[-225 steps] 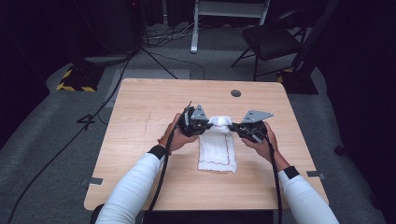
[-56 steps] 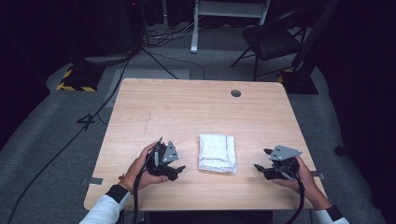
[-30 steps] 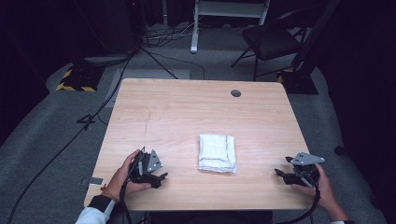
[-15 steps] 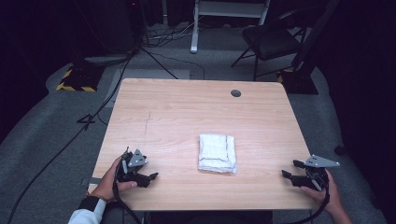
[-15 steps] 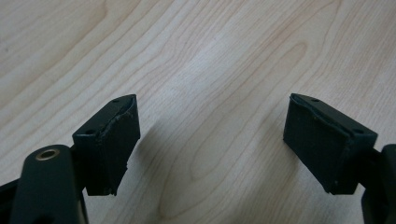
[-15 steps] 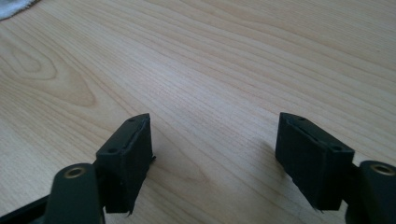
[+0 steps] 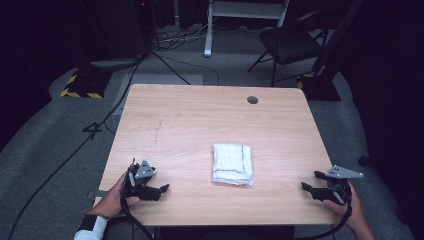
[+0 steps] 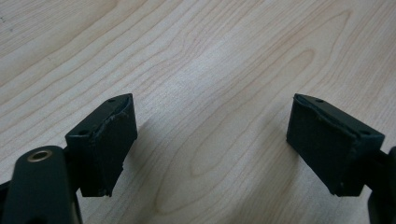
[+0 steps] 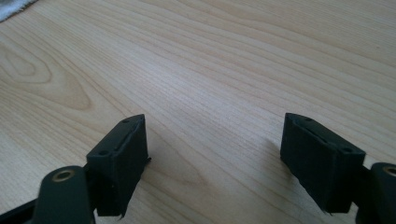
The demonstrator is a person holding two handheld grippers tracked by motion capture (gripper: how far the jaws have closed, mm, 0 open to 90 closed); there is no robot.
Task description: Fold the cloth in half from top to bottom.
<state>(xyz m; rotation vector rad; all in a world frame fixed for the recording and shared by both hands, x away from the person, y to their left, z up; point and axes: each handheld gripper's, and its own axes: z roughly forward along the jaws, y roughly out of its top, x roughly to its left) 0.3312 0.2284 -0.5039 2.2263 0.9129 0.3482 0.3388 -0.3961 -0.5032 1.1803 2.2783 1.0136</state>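
A folded white cloth (image 7: 232, 164) lies flat near the middle of the wooden table (image 7: 200, 125). My left gripper (image 7: 161, 190) rests low at the table's front left, held in a hand, well left of the cloth. In the left gripper view it (image 8: 210, 144) stands open over bare wood, nothing between the jaws. My right gripper (image 7: 306, 187) sits at the front right corner, right of the cloth. Its own view shows the right gripper (image 9: 212, 161) open above the wood, with a corner of the cloth (image 9: 14, 7) at the top left.
A small dark round grommet (image 7: 252, 100) sits in the table's far right part. Beyond the table stand a dark chair (image 7: 290, 45) and a white stand (image 7: 240, 15). Cables (image 7: 75, 150) run over the grey floor to the left.
Both grippers have let go of the cloth and drawn back toward the front edge, the left one leftward and the right one rightward. The cloth stays folded in place.
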